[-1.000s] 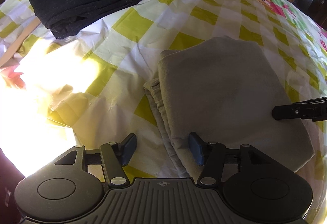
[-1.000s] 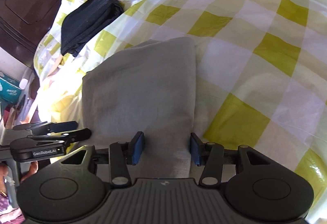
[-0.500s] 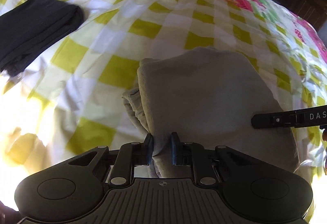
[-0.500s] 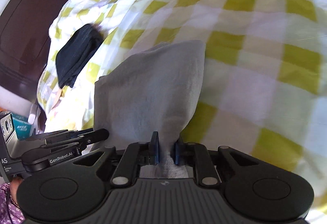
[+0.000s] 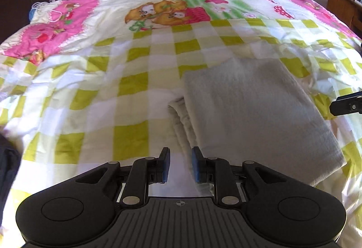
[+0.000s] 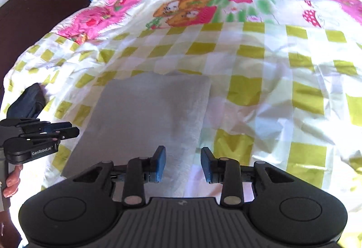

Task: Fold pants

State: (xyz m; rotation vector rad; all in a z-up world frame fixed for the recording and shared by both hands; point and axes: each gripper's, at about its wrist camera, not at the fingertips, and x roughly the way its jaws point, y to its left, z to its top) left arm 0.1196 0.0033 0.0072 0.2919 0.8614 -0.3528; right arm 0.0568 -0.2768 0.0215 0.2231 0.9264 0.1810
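Garments: one folded grey pants (image 5: 255, 112) and one dark folded garment (image 6: 28, 102), both on one bed with one checked, cartoon-printed bedsheet (image 5: 95, 80). Handheld grippers: two, left gripper (image 5: 180, 165) and right gripper (image 6: 183, 164), each with two blue-padded fingers (image 5: 166, 164).

Both grippers now stand clear of the folded grey fabric pants (image 5: 255, 112), which half a second ago they pinched at the near edge. The left gripper (image 5: 180, 164) and right gripper (image 6: 183, 163) have just been opening, nothing between the blue pads. Both views are pulled back, showing the bed's far end.
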